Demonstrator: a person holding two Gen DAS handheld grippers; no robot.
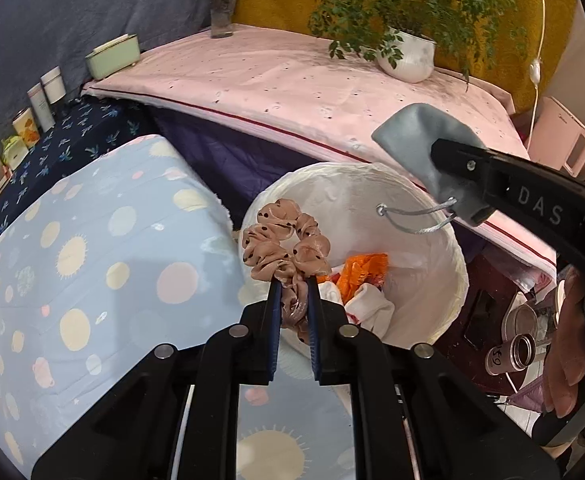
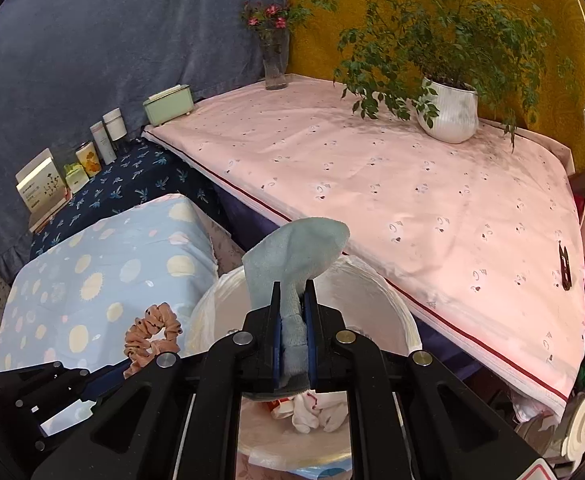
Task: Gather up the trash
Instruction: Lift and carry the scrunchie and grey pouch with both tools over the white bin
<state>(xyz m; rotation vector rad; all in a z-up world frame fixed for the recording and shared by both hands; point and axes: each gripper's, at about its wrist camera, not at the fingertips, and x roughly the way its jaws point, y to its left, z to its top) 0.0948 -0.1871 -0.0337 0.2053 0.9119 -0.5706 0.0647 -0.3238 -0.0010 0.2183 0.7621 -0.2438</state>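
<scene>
Left wrist view: both my grippers carry soft items over the white-lined trash bin (image 1: 432,280).

My left gripper (image 1: 294,280) has its fingers narrowed onto a tan dotted scrunchie (image 1: 284,240), which hangs above the bin's near-left rim. My right gripper (image 2: 292,286) pinches a grey-blue pouch (image 2: 292,256) (its silver cord (image 1: 416,220) loops out below it in the left view) over the bin's far rim, beside the front edge of the pink-covered table (image 2: 412,184). Inside the bin I see orange wrapping (image 1: 366,268) and crumpled white cloth (image 1: 368,306) lying against each other at the bottom. Beside the bin's left rim sits a blue spotted cushion (image 1: 92,260).
</scene>
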